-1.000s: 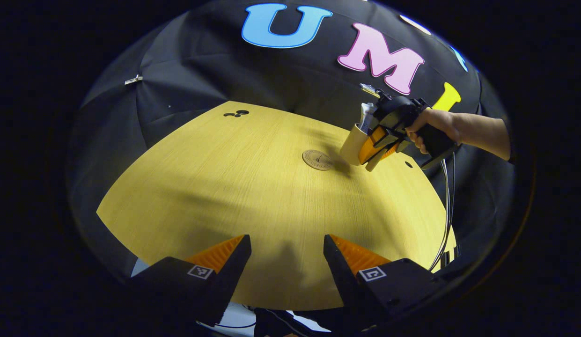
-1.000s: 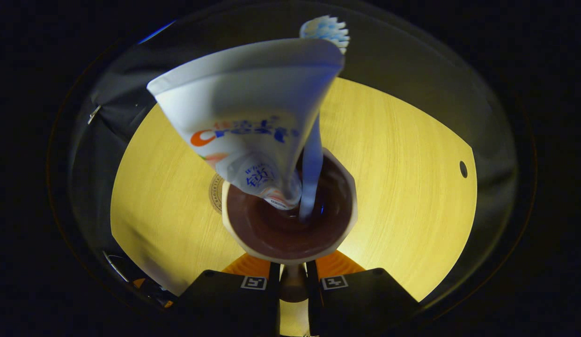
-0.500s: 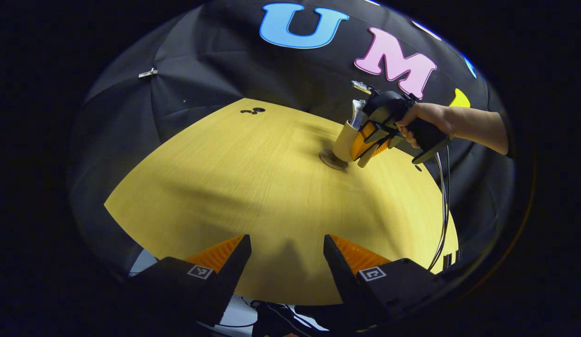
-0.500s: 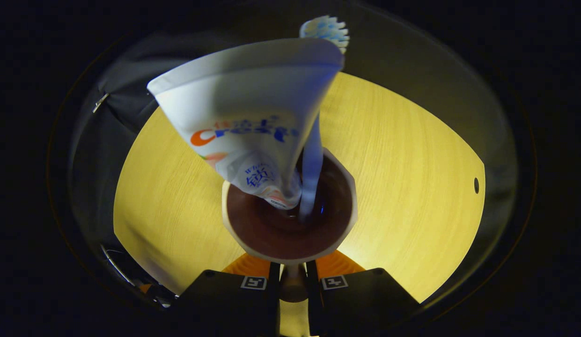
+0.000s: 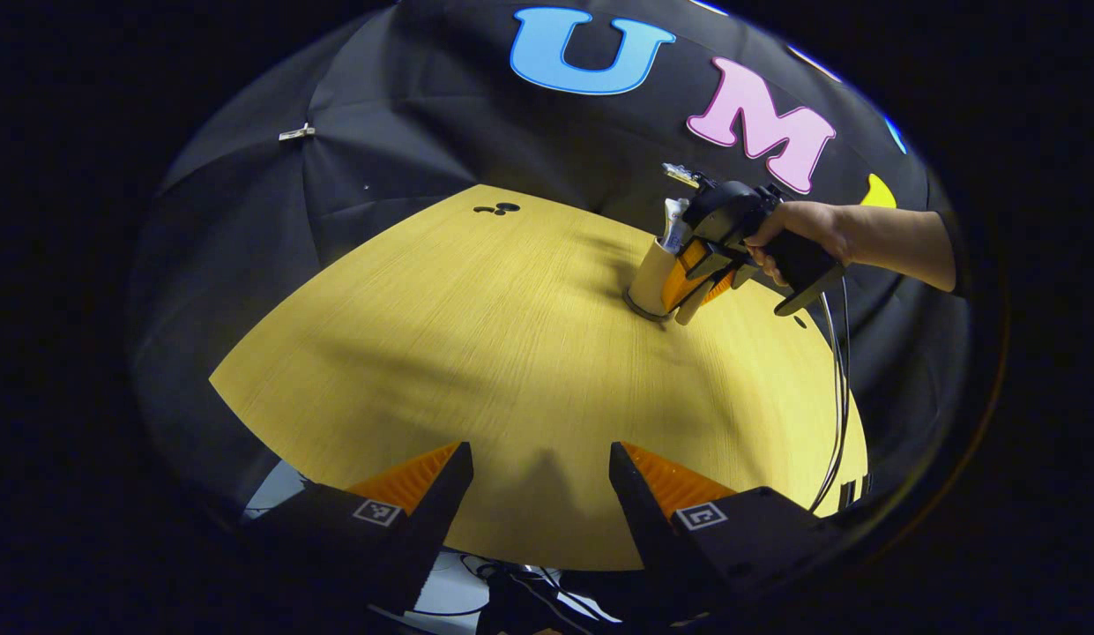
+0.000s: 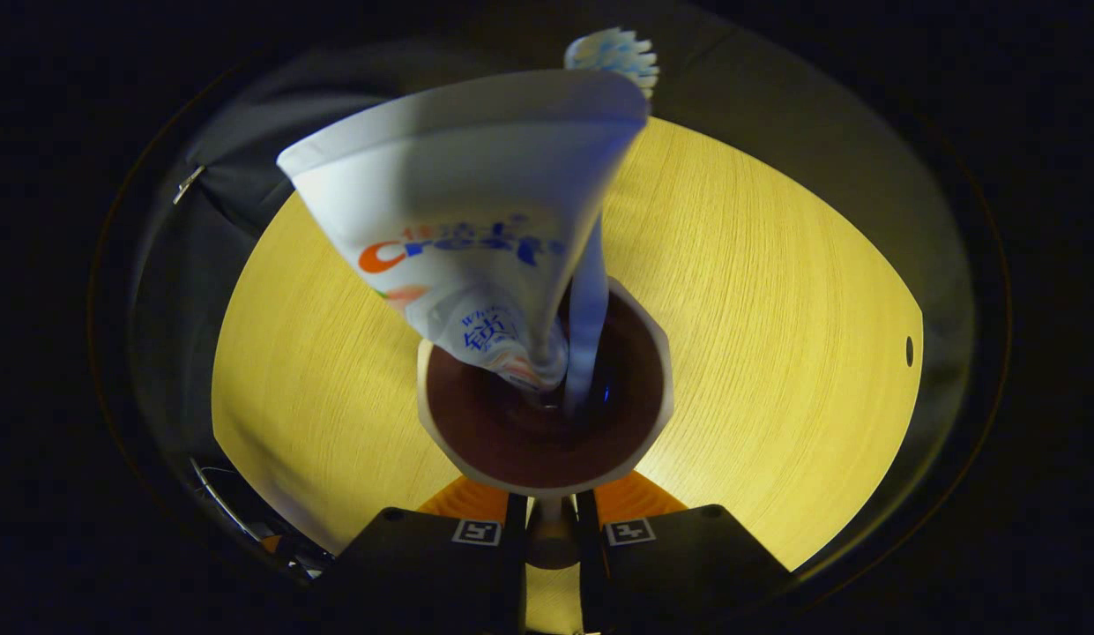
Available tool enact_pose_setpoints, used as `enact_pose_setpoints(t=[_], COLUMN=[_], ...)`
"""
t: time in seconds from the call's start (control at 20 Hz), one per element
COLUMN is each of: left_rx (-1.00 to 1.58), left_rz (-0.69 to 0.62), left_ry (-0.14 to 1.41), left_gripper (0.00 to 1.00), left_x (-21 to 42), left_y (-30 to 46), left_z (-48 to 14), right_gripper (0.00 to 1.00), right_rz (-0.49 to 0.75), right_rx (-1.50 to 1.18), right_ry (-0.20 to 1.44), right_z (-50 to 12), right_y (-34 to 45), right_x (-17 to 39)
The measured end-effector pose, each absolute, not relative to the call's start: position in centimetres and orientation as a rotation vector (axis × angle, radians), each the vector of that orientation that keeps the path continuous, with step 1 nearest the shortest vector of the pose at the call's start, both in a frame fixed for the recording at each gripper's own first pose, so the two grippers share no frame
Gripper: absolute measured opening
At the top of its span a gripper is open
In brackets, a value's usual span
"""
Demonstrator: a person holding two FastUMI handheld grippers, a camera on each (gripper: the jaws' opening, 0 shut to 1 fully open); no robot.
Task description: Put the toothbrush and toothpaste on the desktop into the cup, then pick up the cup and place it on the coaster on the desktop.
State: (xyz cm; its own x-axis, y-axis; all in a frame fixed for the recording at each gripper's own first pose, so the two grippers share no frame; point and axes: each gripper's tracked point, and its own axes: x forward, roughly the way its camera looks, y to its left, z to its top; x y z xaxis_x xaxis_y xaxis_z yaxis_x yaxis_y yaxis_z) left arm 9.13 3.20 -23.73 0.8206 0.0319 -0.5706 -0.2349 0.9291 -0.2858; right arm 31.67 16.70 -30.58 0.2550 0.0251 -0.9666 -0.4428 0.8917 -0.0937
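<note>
Right gripper [image 6: 551,520] jaws clamp the cup [image 5: 652,280] handle; left gripper [image 5: 539,494] jaws gape empty above the table [image 5: 476,353] edge.

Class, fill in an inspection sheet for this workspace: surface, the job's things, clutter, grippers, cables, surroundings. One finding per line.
Surface: wooden desktop, bare apart from small dark holes.
Job's things: cup on or just over the coaster; toothpaste and toothbrush stand inside it.
Clutter: nothing seen.
Grippers: right gripper shut on the cup's handle; left gripper open, holding nothing.
Cables: cable hangs from the right gripper.
Surroundings: black cloth wall.
</note>
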Motion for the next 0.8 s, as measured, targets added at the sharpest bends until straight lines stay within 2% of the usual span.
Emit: enact_pose_setpoints(t=[0.05,0.1,0.15,0.25,0.3,0.45,0.8], left_rx=[-0.354,-0.352,-0.348,-0.345,-0.343,-0.339,-0.291], left_rz=[0.144,0.142,0.141,0.135,0.13,0.11,0.044], left_ry=[0.595,0.594,0.594,0.592,0.59,0.581,0.513], left_gripper=[0.97,0.97,0.97,0.97,0.97,0.97,0.97], left_x=[9.1,9.1,9.1,9.4,9.6,10.2,12.4], left_y=[3.2,3.2,3.2,3.0,2.9,2.3,1.1], left_z=[-23.7,-23.7,-23.7,-23.6,-23.4,-22.8,-17.7], right_gripper=[0.28,0.24,0.27,0.42,0.43,1.0,0.98], right_rz=[0.332,0.34,0.348,0.366,0.377,0.399,0.421], right_rx=[-0.384,-0.383,-0.351,-0.309,-0.288,-0.264,-0.093], right_ry=[1.281,1.281,1.285,1.283,1.277,1.27,1.184], right_z=[-30.6,-30.7,-30.6,-30.0,-29.5,-28.2,-23.6], right_y=[16.8,16.9,17.3,17.9,18.3,17.5,15.7], right_x=[31.6,31.5,31.4,31.1,30.9,29.8,26.1])
